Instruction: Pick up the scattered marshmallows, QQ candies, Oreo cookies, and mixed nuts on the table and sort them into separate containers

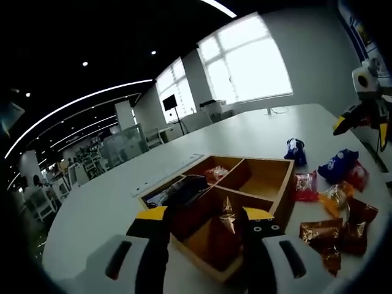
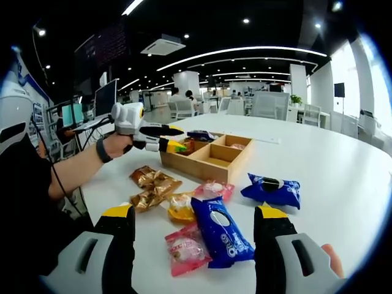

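Snack packets lie scattered on my bench (image 2: 343,171) beside the wooden divided tray (image 2: 211,160). My left claw (image 1: 228,222) hangs over the tray's near compartment, clenched on a gold nut packet (image 1: 227,215); I should lower before releasing. My right claw (image 2: 195,220) is spread wide, straddling the blue Oreo pack (image 2: 222,231); centre, then close.
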`<move>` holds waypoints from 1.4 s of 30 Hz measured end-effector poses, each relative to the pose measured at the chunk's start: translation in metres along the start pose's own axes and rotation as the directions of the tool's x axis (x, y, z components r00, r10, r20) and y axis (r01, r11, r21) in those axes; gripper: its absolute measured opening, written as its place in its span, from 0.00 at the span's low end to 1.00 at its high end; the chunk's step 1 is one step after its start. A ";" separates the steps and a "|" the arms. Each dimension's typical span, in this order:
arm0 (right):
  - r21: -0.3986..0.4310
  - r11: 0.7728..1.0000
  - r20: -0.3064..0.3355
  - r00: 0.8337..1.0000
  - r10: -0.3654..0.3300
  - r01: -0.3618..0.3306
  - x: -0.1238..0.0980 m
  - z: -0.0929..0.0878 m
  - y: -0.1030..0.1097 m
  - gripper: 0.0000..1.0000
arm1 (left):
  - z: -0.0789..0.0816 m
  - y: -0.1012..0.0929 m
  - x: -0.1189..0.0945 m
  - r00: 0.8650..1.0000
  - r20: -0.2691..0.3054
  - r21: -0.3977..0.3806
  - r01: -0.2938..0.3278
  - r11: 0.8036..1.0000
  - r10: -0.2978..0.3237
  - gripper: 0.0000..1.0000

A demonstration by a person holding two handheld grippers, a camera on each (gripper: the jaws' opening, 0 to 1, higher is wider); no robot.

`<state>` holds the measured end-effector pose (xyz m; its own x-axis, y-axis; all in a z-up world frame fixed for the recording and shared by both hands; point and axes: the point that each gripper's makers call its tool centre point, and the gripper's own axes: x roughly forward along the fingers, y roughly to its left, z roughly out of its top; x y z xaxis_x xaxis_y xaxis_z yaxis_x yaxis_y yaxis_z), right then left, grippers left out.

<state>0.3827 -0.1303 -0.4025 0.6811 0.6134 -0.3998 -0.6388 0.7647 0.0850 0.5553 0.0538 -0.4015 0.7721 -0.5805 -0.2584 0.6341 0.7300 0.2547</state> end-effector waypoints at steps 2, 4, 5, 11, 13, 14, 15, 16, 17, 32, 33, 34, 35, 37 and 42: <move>0.001 1.000 -0.002 1.000 0.001 -0.001 0.000 0.000 0.000 0.75 | 0.000 0.002 -0.001 1.000 0.001 -0.002 -0.011 1.000 0.011 0.55; -0.002 1.000 -0.002 1.000 0.000 0.000 0.000 -0.001 0.001 0.75 | 0.000 0.002 -0.001 1.000 0.004 -0.004 -0.012 1.000 0.012 0.57; -0.002 1.000 -0.002 1.000 -0.001 0.001 0.000 -0.001 0.001 0.75 | 0.001 0.003 -0.002 1.000 0.008 -0.008 -0.014 1.000 0.014 0.58; -0.002 1.000 0.000 1.000 -0.002 0.002 -0.002 0.000 0.000 0.75 | 0.007 0.002 -0.010 0.999 0.029 -0.007 -0.016 1.000 0.016 0.58; -0.004 1.000 0.002 1.000 -0.001 0.001 -0.002 0.000 0.001 0.75 | 0.007 0.004 -0.012 0.999 0.025 0.009 -0.020 1.000 0.019 0.58; -0.004 1.000 0.001 1.000 -0.001 0.001 -0.002 0.000 0.001 0.75 | 0.007 0.005 -0.013 0.999 0.022 0.016 -0.023 1.000 0.023 0.58; -0.004 1.000 0.000 1.000 0.000 0.000 -0.002 -0.001 0.001 0.75 | 0.005 0.007 -0.015 0.999 0.015 0.031 -0.029 0.999 0.028 0.58; -0.005 1.000 0.001 1.000 -0.001 0.001 -0.002 -0.001 0.001 0.75 | 0.004 0.007 -0.016 0.999 0.011 0.038 -0.032 0.999 0.032 0.58; -0.005 1.000 0.001 1.000 -0.001 0.001 -0.002 -0.001 0.001 0.75 | 0.004 0.008 -0.017 0.999 0.011 0.039 -0.034 0.999 0.033 0.58; -0.012 1.000 -0.004 1.000 -0.005 0.005 -0.001 -0.001 0.000 0.74 | -0.002 0.018 -0.004 0.998 -0.026 0.084 -0.062 0.995 0.064 0.58; -0.011 1.000 -0.003 1.000 -0.006 0.006 -0.001 -0.001 -0.001 0.74 | -0.001 0.018 -0.004 0.998 -0.026 0.090 -0.060 0.994 0.062 0.58; -0.011 1.000 -0.002 1.000 -0.007 0.007 -0.001 0.000 -0.001 0.74 | -0.001 0.018 -0.004 0.998 -0.025 0.094 -0.059 0.994 0.062 0.58; -0.012 1.000 -0.002 1.000 -0.008 0.008 -0.001 0.000 -0.001 0.74 | -0.001 0.018 -0.004 0.998 -0.025 0.097 -0.059 0.994 0.061 0.58; -0.012 1.000 -0.002 1.000 -0.009 0.009 -0.001 0.000 -0.002 0.74 | 0.000 0.017 -0.003 0.998 -0.022 0.097 -0.054 0.994 0.057 0.58; -0.011 1.000 -0.005 1.000 -0.012 0.012 0.000 0.000 -0.004 0.74 | 0.002 0.013 -0.007 0.999 -0.013 0.078 -0.050 0.996 0.052 0.58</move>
<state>0.3851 -0.1336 -0.4026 0.6869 0.6033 -0.4052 -0.6345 0.7697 0.0705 0.5578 0.0668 -0.3942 0.8032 -0.5372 -0.2574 0.5957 0.7279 0.3396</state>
